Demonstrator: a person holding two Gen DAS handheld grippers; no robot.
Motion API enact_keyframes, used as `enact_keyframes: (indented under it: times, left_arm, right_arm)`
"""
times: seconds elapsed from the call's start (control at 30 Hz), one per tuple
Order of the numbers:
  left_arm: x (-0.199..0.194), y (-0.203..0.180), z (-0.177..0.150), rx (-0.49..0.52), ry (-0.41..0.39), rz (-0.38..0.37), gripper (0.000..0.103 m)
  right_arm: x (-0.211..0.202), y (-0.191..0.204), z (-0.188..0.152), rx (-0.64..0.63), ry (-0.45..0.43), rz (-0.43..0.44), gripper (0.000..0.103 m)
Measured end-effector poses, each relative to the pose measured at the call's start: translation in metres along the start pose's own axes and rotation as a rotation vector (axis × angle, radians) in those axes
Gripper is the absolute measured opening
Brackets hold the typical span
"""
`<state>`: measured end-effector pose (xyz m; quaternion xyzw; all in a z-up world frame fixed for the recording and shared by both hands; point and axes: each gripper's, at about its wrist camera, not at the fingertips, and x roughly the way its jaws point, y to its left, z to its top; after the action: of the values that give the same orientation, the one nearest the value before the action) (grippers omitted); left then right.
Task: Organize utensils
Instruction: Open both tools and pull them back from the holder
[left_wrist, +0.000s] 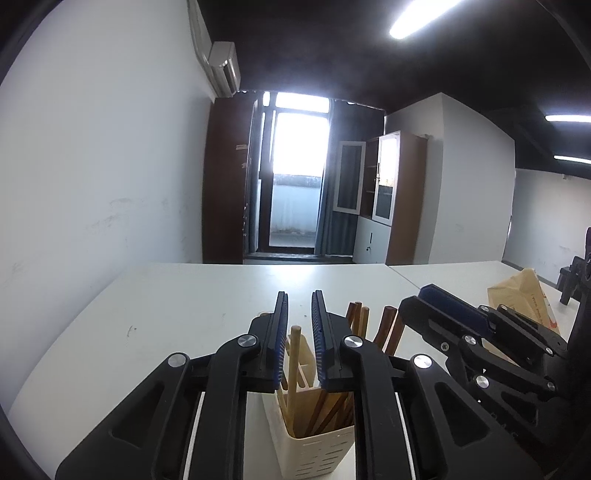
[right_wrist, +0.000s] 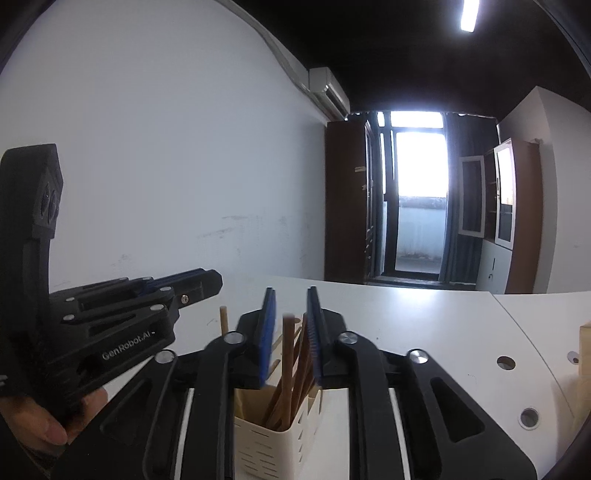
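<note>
Where chopsticks (left_wrist: 295, 365) stand, slotted cream holder (left_wrist: 314, 450).

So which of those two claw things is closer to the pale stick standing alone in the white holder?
Left. The left gripper has its open jaws on either side of the pale stick. The right gripper is open around the darker sticks beside it in the holder.

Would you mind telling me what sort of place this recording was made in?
Probably an office or lab room, not a kitchen: white tables pushed together, a glass-doored filing cabinet, and a wall air conditioner near the balcony door.
</note>
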<state>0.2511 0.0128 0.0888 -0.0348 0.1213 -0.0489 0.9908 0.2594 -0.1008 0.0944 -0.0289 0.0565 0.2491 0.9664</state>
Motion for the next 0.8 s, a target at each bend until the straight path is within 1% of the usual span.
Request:
enact_keyframes:
  times: [0.1, 0.17, 0.23, 0.37, 0.4, 0.43, 0.47, 0.53, 0.57, 0.63, 0.7, 0.8]
  left_arm:
    - [-0.010, 0.003, -0.001, -0.001, -0.001, 0.012, 0.015]
    - [-0.018, 0.003, -0.002, 0.017, 0.003, 0.020, 0.018]
    - [-0.026, 0.003, -0.005, 0.047, 0.005, 0.031, 0.027]
    - [-0.042, 0.005, -0.019, 0.060, 0.040, 0.023, 0.030]
    - [-0.045, 0.006, -0.023, 0.058, 0.045, 0.022, 0.034]
    - [-0.050, 0.007, -0.027, 0.057, 0.047, 0.021, 0.040]
    - [-0.054, 0.007, -0.031, 0.060, 0.047, 0.020, 0.043]
    - [-0.062, 0.006, -0.038, 0.072, 0.054, 0.015, 0.050]
    - [-0.067, 0.006, -0.041, 0.073, 0.055, 0.014, 0.052]
    - [-0.078, 0.006, -0.045, 0.072, 0.052, 0.010, 0.058]
    - [-0.087, 0.008, -0.047, 0.056, 0.043, 0.014, 0.063]
    - [-0.100, 0.012, -0.055, 0.038, 0.052, 0.019, 0.069]
  right_arm:
    - [-0.008, -0.004, 0.000, 0.007, -0.003, -0.008, 0.026]
    - [-0.013, -0.006, 0.001, 0.012, -0.006, -0.012, 0.028]
    - [-0.021, -0.006, -0.001, 0.014, -0.009, -0.013, 0.030]
    - [-0.035, -0.003, -0.013, 0.013, 0.009, 0.000, 0.032]
    - [-0.038, -0.003, -0.016, 0.015, 0.018, 0.004, 0.033]
    - [-0.042, -0.002, -0.020, 0.017, 0.027, 0.010, 0.034]
    - [-0.045, -0.001, -0.022, 0.018, 0.032, 0.015, 0.037]
    - [-0.054, 0.000, -0.027, 0.014, 0.039, 0.020, 0.040]
    - [-0.058, 0.002, -0.030, 0.010, 0.043, 0.022, 0.041]
    - [-0.065, 0.003, -0.034, 0.004, 0.054, 0.032, 0.044]
    - [-0.073, 0.005, -0.040, 0.003, 0.061, 0.031, 0.046]
    - [-0.086, 0.009, -0.051, 0.001, 0.085, 0.038, 0.050]
